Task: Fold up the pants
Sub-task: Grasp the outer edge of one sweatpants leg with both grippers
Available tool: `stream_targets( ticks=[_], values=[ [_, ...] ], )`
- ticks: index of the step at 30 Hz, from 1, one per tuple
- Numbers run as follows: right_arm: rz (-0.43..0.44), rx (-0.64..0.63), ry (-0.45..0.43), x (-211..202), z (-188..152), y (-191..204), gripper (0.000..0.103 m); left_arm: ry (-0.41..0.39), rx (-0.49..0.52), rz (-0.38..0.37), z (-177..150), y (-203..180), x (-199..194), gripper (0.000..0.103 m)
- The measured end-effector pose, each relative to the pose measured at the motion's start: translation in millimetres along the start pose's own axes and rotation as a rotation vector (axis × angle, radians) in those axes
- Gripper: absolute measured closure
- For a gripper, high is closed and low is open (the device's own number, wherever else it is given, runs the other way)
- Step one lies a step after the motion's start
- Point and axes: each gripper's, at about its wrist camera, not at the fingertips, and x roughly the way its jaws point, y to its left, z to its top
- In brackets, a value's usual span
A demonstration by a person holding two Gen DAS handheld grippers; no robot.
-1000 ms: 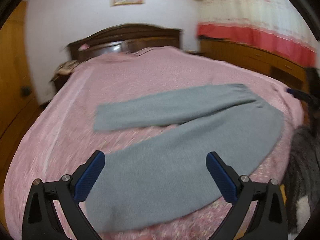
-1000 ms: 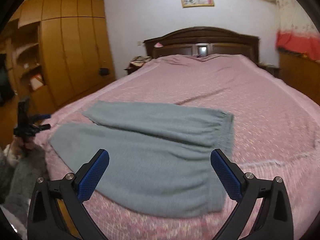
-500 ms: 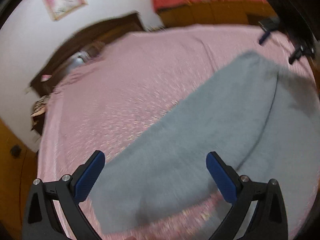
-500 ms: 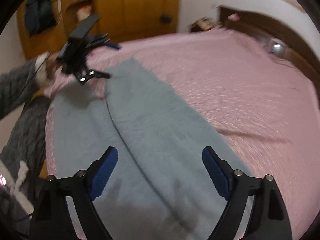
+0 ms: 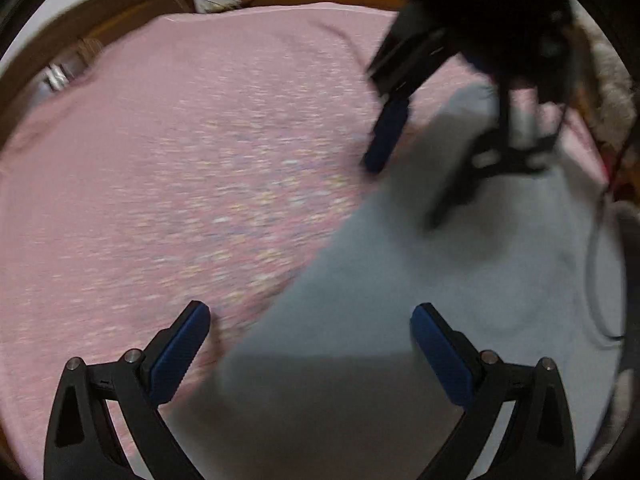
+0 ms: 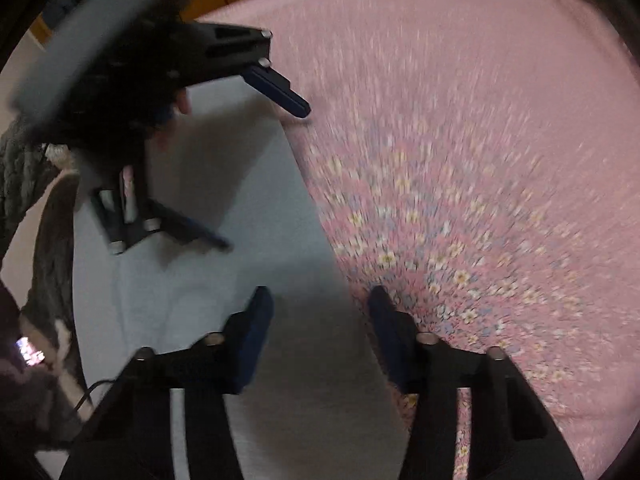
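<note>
Left wrist view: the left claw [image 5: 310, 320] gapes wide over the grey pants [image 5: 440, 288], gripping nothing; the pants lie flat on the pink bedspread [image 5: 180, 160], 1 finger past their edge. Beyond, the right claw [image 5: 404, 184] hangs above the same pants.

Right wrist view: the right claw [image 6: 320, 308] is narrower yet parted, empty, straddling the pants' [image 6: 224, 280] edge. Only here do the bedspread's [image 6: 480, 160] small flowers show, and the left claw [image 6: 264, 168] spread wide
</note>
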Motion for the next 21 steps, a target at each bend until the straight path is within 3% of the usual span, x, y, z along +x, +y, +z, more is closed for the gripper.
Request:
stream_targets(
  ticks=[4, 5, 6, 11, 13, 17, 21],
  values=[
    [-0.009, 0.000, 0.030, 7.7, -1.3, -6.3, 0.078, 0.001, 0.021, -0.031, 3.1, -5.3, 13.4, 0.000],
    [-0.023, -0.023, 0.017, 5.5, -1.5, -0.1, 0.093, 0.006, 0.033, -0.026, 3.6, -7.7, 17.2, 0.000],
    [-0.046, -0.045, 0.006, 4.8, -1.0, 5.9, 0.099, 0.010, 0.039, -0.026, 4.1, -8.5, 20.0, 0.000],
    [-0.265, -0.166, -0.090, -9.1, -16.1, 56.1, 0.099, -0.008, -0.013, -0.121, 13.0, 0.0, 19.4, 0.000],
    [-0.397, -0.261, -0.115, -11.3, -28.0, 85.9, 0.099, -0.001, 0.006, -0.112, 14.9, 1.0, 16.7, 0.000],
    [-0.649, -0.508, -0.077, 9.1, -49.3, 143.2, 0.100, 0.051, 0.084, -0.082, 23.4, -10.6, 21.9, 0.002],
    [-0.811, -0.634, -0.060, 27.5, -68.1, 174.8, 0.100, 0.105, 0.144, 0.002, 11.3, -28.2, 20.1, 0.026]
  ],
)
